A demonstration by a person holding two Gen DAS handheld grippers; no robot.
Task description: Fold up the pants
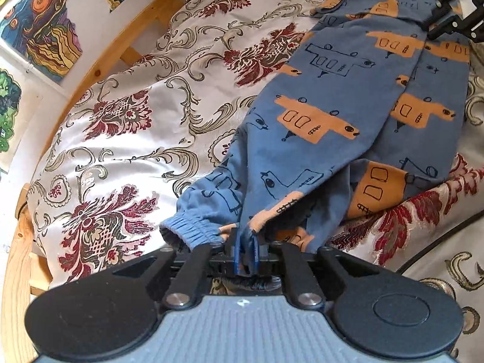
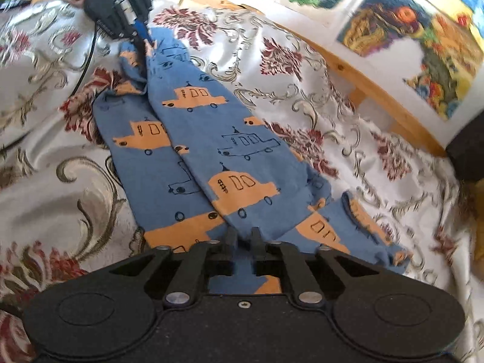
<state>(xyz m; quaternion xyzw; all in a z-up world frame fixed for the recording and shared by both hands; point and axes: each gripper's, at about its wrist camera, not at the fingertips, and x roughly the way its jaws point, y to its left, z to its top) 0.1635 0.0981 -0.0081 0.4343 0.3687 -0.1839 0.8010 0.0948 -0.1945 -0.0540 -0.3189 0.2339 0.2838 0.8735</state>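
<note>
Blue pants [image 1: 332,106] printed with orange cars lie stretched over a floral bedspread [image 1: 136,121], one leg folded over the other. My left gripper [image 1: 246,251] is shut on the fabric at the leg ends, beside an elastic cuff [image 1: 190,227]. At the far top right, my right gripper [image 1: 435,21] holds the other end. In the right wrist view the pants [image 2: 193,151] run away from my right gripper [image 2: 243,239], whose fingers pinch the blue fabric at the near end. The left gripper [image 2: 145,42] grips the far end at top left.
A wooden bed rail [image 1: 99,72] runs along the bedspread's edge below a wall with colourful pictures [image 2: 408,30]. A black cable [image 2: 87,60] trails over the bedspread near the left gripper. A dark object [image 2: 466,151] sits at the right edge.
</note>
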